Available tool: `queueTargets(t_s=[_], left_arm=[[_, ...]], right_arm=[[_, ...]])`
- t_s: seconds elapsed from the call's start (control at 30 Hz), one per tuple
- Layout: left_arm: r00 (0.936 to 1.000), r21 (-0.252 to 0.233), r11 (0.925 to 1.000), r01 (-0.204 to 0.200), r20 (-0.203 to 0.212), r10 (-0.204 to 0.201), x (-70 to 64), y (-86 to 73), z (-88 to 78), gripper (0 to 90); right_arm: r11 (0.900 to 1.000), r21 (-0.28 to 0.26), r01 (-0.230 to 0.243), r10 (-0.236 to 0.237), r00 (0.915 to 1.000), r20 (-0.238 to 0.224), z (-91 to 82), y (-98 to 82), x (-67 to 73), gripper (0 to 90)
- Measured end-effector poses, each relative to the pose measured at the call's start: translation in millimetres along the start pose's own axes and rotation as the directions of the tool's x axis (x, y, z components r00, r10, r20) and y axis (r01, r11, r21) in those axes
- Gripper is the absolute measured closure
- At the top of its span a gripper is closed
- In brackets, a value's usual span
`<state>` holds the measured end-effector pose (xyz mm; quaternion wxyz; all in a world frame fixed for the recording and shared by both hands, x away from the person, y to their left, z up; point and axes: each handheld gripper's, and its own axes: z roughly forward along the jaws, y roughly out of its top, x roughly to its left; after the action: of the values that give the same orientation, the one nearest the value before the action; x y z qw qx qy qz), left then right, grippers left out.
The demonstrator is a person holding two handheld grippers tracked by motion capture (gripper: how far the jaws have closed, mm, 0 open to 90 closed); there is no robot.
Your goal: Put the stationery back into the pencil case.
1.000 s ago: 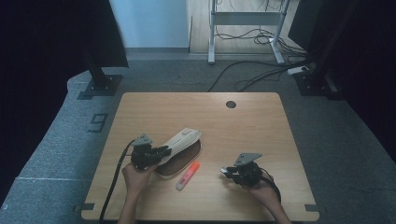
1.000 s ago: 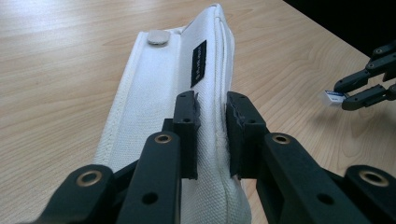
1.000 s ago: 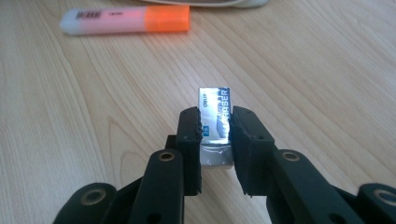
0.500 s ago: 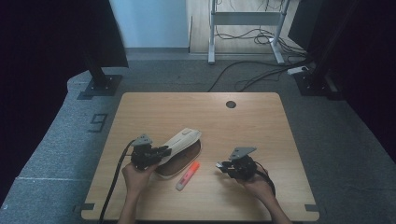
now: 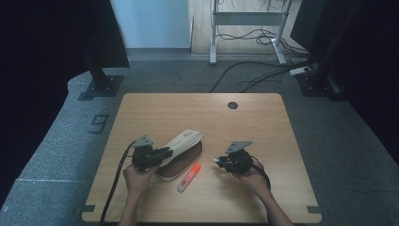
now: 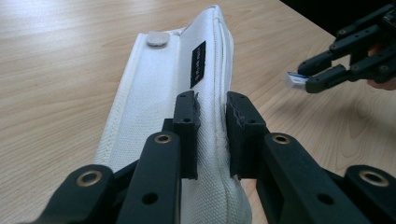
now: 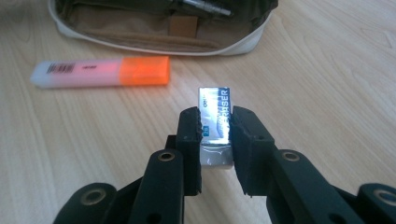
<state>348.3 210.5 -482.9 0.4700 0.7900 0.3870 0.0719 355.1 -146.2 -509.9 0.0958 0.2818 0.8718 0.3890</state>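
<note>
open white pouch (image 7: 243, 44), pen (image 7: 205, 8) inside

On the table (image 5: 155, 108), a pencil case (image 5: 181, 147) is laid slantwise left of the middle, and its upper flap is clamped between the jaws of the left gripper (image 5: 162, 154), which is placed at the case's left end. A highlighter (image 5: 188, 177) is laid on the table just in front of the case, near its open side, and a pen (image 7: 205, 8) is seen inside the case. To the right of the highlighter, well apart from the case, an eraser (image 7: 215, 126) is held above the table between the jaws of the right gripper (image 5: 217, 161), which is pointed toward the case.
</note>
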Motion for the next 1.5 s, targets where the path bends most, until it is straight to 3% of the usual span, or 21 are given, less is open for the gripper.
queueTargets(t_s=[0.6, 1.5], left_arm=[[1.0000, 0.000, 1.0000, -0.003, -0.001, 0.003, -0.4, -0.1, 0.0, 74.9], [1.0000, -0.004, 1.0000, -0.002, 0.004, 0.002, -0.1, 0.1, -0.8, 74.9]], right_arm=[[1.000, 0.001, 0.023, -0.023, 0.9996, 0.015, 20.9, 30.9, -7.9, 71.8], [0.998, 0.018, 0.060, -0.060, 0.9982, -0.005, 56.8, 57.7, -0.9, 71.8]])
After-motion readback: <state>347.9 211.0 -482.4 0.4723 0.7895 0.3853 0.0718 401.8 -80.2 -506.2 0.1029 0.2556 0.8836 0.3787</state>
